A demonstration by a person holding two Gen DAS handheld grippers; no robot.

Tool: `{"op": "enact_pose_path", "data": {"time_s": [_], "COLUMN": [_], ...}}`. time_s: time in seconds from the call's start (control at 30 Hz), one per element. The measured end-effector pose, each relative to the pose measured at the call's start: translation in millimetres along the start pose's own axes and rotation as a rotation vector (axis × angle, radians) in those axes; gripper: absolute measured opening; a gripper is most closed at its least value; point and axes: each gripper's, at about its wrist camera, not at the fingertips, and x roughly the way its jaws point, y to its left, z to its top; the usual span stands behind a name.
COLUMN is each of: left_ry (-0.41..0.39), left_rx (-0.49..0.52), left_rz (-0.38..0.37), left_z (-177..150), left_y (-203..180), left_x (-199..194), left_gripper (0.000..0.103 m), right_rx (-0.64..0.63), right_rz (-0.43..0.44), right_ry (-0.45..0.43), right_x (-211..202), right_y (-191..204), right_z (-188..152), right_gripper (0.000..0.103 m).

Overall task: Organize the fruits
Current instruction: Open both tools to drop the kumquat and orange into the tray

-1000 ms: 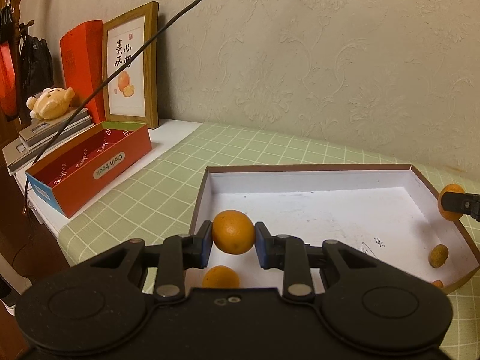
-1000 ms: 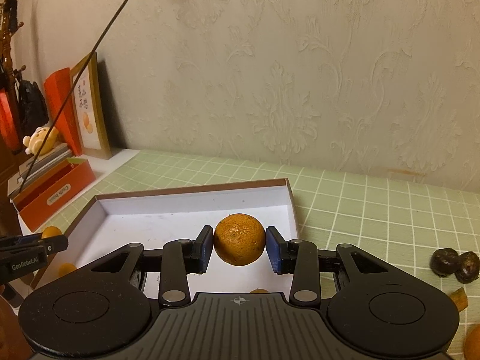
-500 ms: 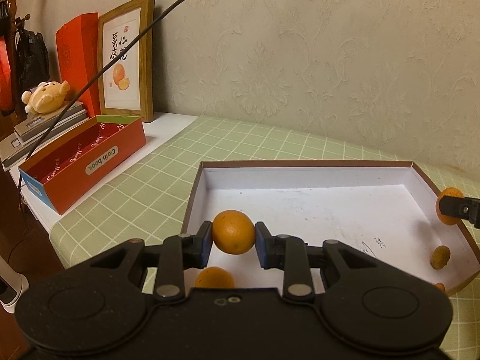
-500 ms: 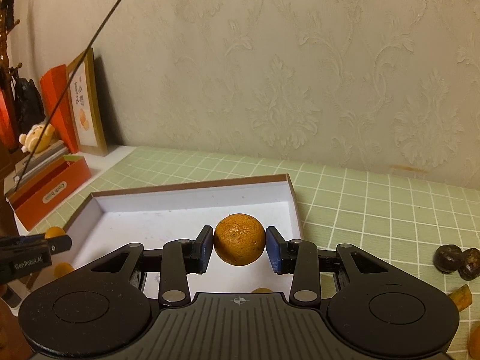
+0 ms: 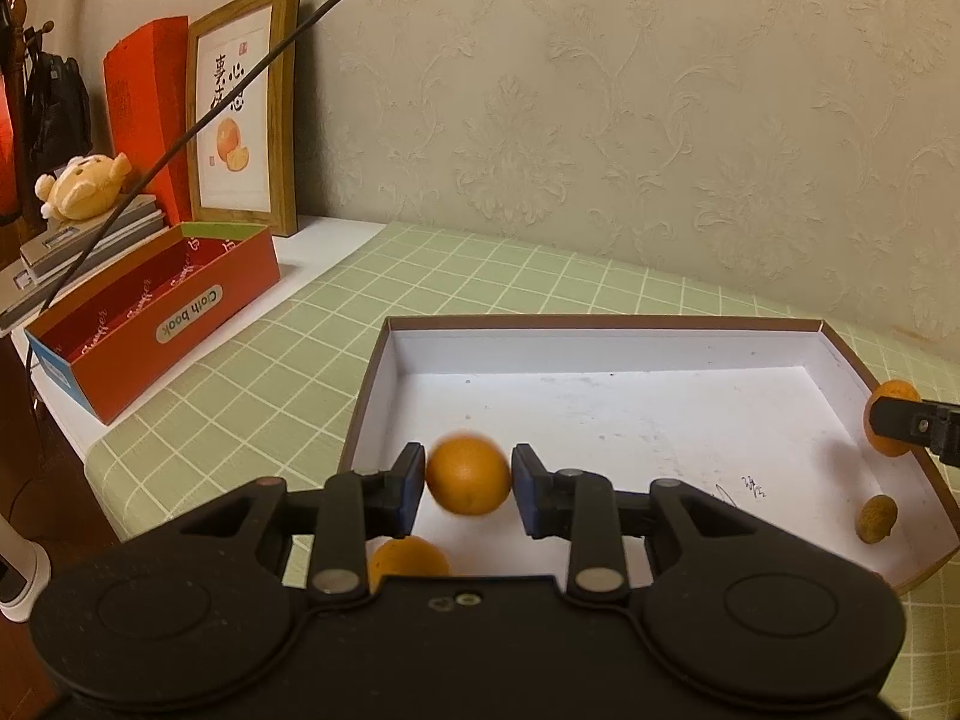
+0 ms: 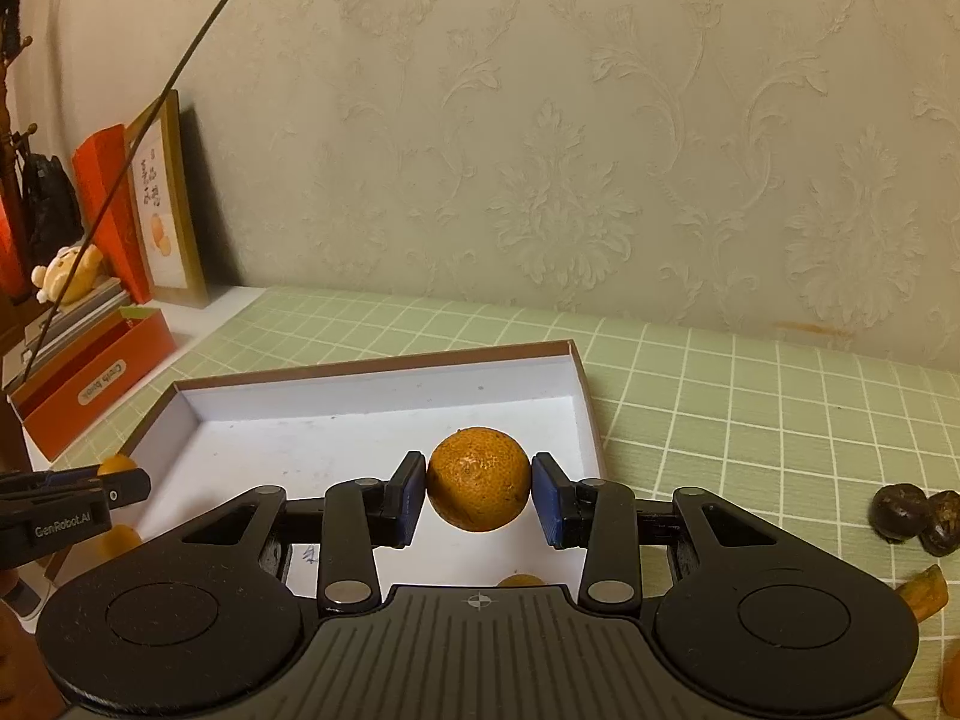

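A smooth orange (image 5: pixel 468 474) sits blurred between the blue pads of my left gripper (image 5: pixel 468 483), whose jaws are opening; a thin gap shows at the right pad and the fruit is slipping down over the near left corner of the white box (image 5: pixel 600 319). Another orange (image 5: pixel 408 561) lies just below it. My right gripper (image 6: pixel 478 489) is shut on a rough-skinned orange (image 6: pixel 478 478) above the box's near right part (image 6: pixel 372 366). A small yellowish fruit (image 5: pixel 876 517) lies inside the box by its right wall.
A red open box (image 5: pixel 150 312), a framed picture (image 5: pixel 243 114) and a plush toy (image 5: pixel 84 186) stand at the left. Two dark fruits (image 6: pixel 912 516) and orange pieces (image 6: pixel 921 591) lie on the green checked cloth right of the box. A cable crosses overhead.
The left gripper's pads have parted slightly and its orange has sunk a little and blurred. The right gripper and its orange have kept still.
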Motion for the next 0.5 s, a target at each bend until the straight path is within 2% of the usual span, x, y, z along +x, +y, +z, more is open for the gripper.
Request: {"op": "enact_pose_path", "data": {"time_s": [0.07,0.13,0.17,0.23,0.33,0.5], "left_ry": [0.003,-0.018,-0.043,-0.069,-0.071,-0.076], "left_rx": [-0.003,-0.005,-0.001,-0.001,-0.022,-0.021], "left_rz": [0.004,0.03,0.048,0.04,0.044,0.058], "left_z": [1,0,1,4,7,9], "left_y": [0,-1,-3,-3,1,0], "left_x": [0,-4,-9,-15,-18,-20], "left_gripper": [0.038,0.087,0.088,0.088,0.089,0.089], "right_rx": [0.008,0.003,0.007,0.002,-0.005,0.016], "right_rz": [-0.007,-0.004,-0.012,-0.01,-0.006,-0.014], "right_ry": [0.001,-0.005,-0.023,-0.099,-0.14,-0.136], "right_x": [1,1,-2,-14,-22,-24], "right_y": [-1,-1,-1,1,1,-5], "right_z": [0,1,2,4,8,11], "right_gripper": [0.04,0.075,0.099,0.1,0.1,0.1]}}
